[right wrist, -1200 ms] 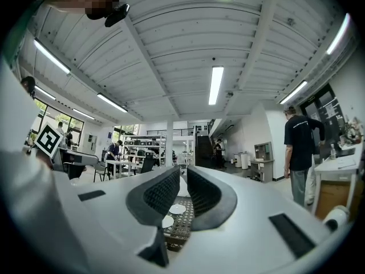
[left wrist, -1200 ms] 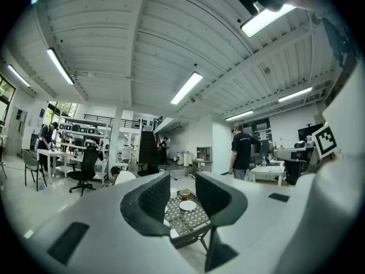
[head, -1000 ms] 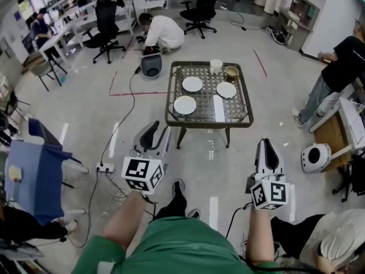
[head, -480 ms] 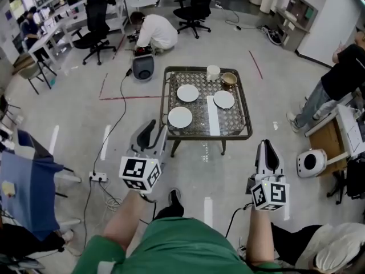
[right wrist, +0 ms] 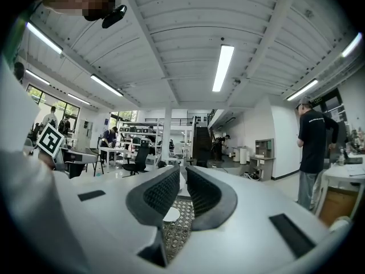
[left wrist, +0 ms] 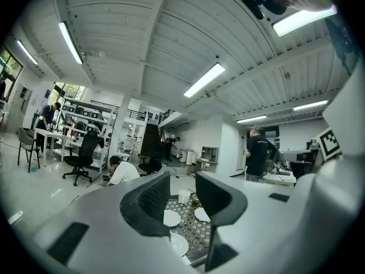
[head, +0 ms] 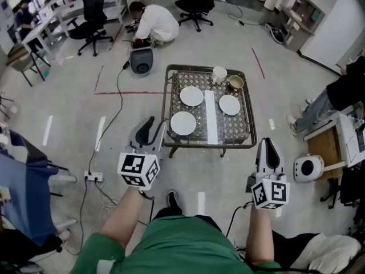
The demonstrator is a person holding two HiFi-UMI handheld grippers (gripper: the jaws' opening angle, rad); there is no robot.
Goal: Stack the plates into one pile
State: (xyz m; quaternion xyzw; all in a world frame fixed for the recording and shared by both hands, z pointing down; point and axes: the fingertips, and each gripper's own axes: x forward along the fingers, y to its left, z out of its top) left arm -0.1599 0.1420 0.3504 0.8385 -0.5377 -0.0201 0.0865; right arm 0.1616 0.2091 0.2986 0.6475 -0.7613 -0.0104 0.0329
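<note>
In the head view, three white plates lie apart on the mesh worktop [head: 235,129] at upper centre: near [head: 183,123], far [head: 191,96] and right [head: 230,104]. The left tool [head: 150,125] and right tool [head: 268,145] are short of it. The left gripper view shows jaws wide and empty. The right gripper view shows narrow, empty jaws and only one plate.

Strip lights [right wrist: 222,67] are shining over a big open lab, where people [head: 153,23] are working near desks [head: 35,36], office chairs [head: 91,7] and shelves [left wrist: 77,116], cables [head: 117,104] trailing across the floor [head: 68,107].
</note>
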